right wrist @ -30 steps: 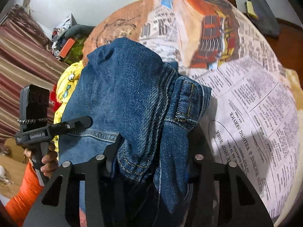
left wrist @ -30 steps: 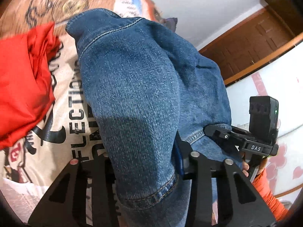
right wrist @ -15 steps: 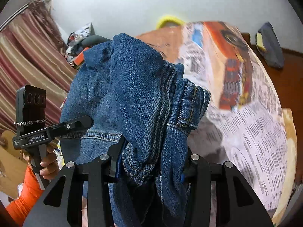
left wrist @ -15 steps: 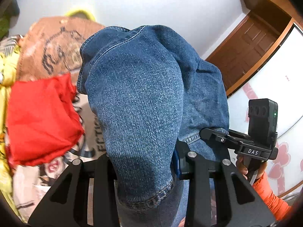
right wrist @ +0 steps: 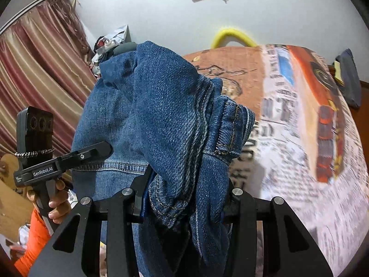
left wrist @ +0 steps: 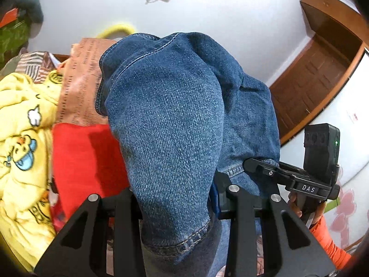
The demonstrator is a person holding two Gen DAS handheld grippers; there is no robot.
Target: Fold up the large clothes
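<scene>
A pair of blue jeans (left wrist: pixel 175 124) is held up in the air between both grippers, above a bed. My left gripper (left wrist: pixel 177 198) is shut on a hemmed leg end, which bulges up and drapes over its fingers. My right gripper (right wrist: pixel 184 194) is shut on a bunched seam and waistband part of the jeans (right wrist: pixel 166 120). The right gripper (left wrist: pixel 297 180) shows at the right of the left wrist view, in a hand with an orange sleeve. The left gripper (right wrist: pixel 64 161) shows at the left of the right wrist view. The fingertips are hidden by denim.
A bed with a newspaper-print cover (right wrist: pixel 299 161) lies below. On it sit a red garment (left wrist: pixel 85 161) and a yellow cartoon-print garment (left wrist: pixel 20 138). A wooden door (left wrist: pixel 311 87) stands at the right, striped curtains (right wrist: pixel 41 69) at the left, a white wall behind.
Both grippers have risen with the jeans and tilted up, so more wall and less bed shows. The yellow garment has come into the left wrist view.
</scene>
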